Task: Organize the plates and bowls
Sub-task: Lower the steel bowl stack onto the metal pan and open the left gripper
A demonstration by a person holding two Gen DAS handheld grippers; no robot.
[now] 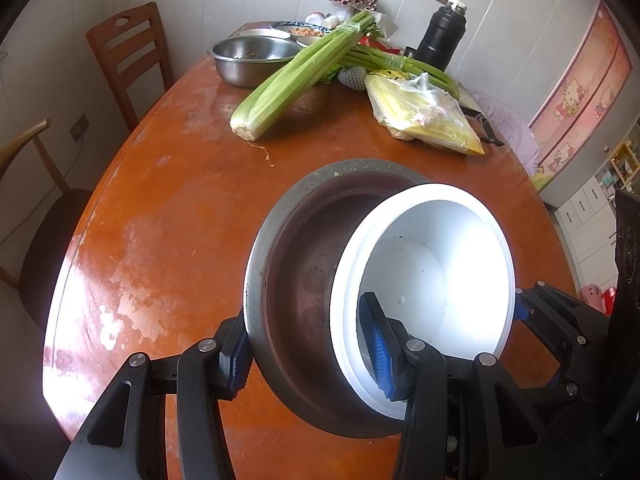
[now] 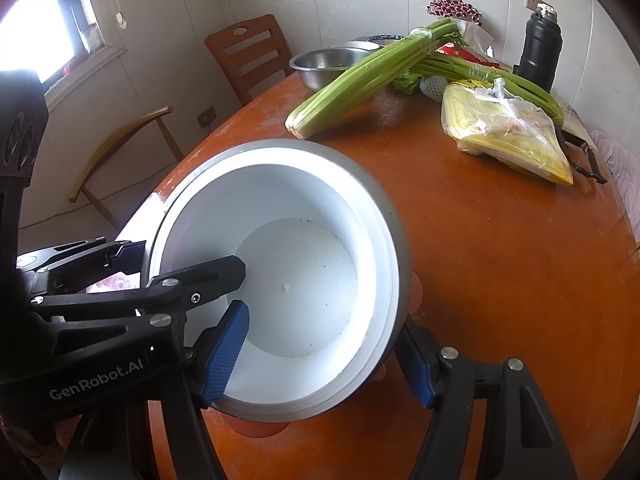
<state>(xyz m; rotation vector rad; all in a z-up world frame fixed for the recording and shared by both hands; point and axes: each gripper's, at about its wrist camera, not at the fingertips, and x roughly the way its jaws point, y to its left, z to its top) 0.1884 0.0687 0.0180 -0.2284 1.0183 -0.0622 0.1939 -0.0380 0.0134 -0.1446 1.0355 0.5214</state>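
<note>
A white bowl (image 1: 432, 264) sits nested and tilted inside a grey metal bowl (image 1: 296, 280) over the near part of the orange-brown table (image 1: 180, 208). My left gripper (image 1: 306, 356) is shut across the two bowls' near-left walls, with one blue pad outside the metal rim and the other inside the white bowl. My right gripper (image 2: 322, 360) is shut the same way on the other side, one pad inside the white bowl (image 2: 296, 280) and one outside the metal bowl (image 2: 396, 240). The left gripper (image 2: 180, 260) also shows in the right wrist view.
Toward the far end lie a celery bunch (image 1: 296, 76), a steel bowl (image 1: 248, 60), a yellow bag (image 1: 424, 112), a black flask (image 1: 440, 36) and dishes of food (image 1: 296, 32). Two chairs (image 1: 128, 60) stand left of the table.
</note>
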